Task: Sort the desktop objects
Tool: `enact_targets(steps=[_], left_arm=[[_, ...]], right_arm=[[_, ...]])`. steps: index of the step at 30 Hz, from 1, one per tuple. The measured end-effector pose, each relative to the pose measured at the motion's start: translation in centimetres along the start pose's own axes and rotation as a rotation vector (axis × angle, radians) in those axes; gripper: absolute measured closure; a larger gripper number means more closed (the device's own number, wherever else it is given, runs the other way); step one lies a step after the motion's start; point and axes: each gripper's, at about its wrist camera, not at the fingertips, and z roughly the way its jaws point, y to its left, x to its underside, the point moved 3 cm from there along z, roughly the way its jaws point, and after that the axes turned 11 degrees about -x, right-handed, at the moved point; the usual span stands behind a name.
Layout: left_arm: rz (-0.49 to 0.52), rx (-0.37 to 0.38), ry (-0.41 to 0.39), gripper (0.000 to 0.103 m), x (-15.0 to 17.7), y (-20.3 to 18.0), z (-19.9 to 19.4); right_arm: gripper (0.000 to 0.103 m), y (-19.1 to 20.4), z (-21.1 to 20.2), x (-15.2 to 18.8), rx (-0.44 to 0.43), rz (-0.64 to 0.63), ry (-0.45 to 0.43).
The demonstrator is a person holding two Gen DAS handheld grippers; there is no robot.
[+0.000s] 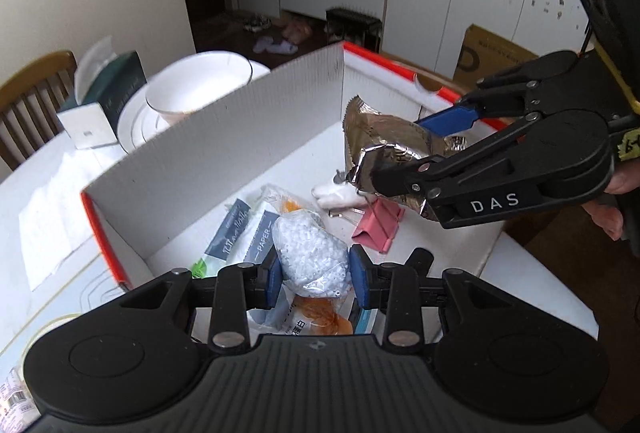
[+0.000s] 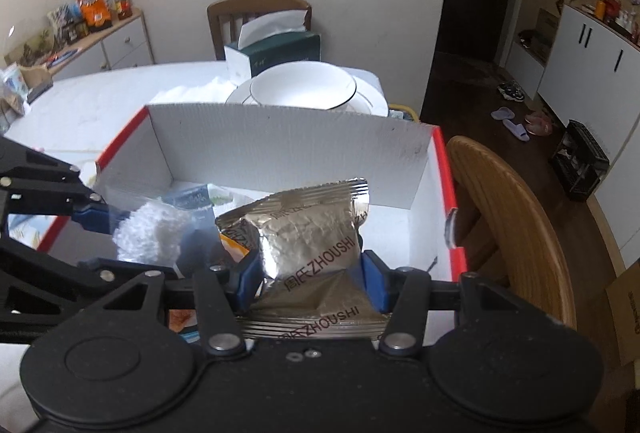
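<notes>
The left gripper is pinching a clear bag of white beads at lower centre, over the white cardboard box. The right gripper is squeezing a silver foil packet mid-frame above that same box. Beneath, a pink binder clip and what is probably a tissue pack are lying on the box floor.
</notes>
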Motion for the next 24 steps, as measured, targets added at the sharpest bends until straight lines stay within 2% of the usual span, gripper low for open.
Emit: enact_targets(steps=[6, 21, 24], left_arm=[[0.020, 0.040, 0.056, 0.069, 0.0, -0.4, 1.7], [-0.026, 0.090, 0.159, 0.069, 0.7, 0.3, 4.1], [-0.025, 0.084, 0.159, 0.063, 0.6, 0.2, 4.0]], right_arm=[[0.051, 0.0, 1.3, 0.6, -0.004, -0.017, 0.045], [0.051, -0.5, 2.1, 2.2, -0.006, 0.008, 0.085], [0.051, -0.6, 1.9, 2.3, -0.009, 0.008, 0.085]])
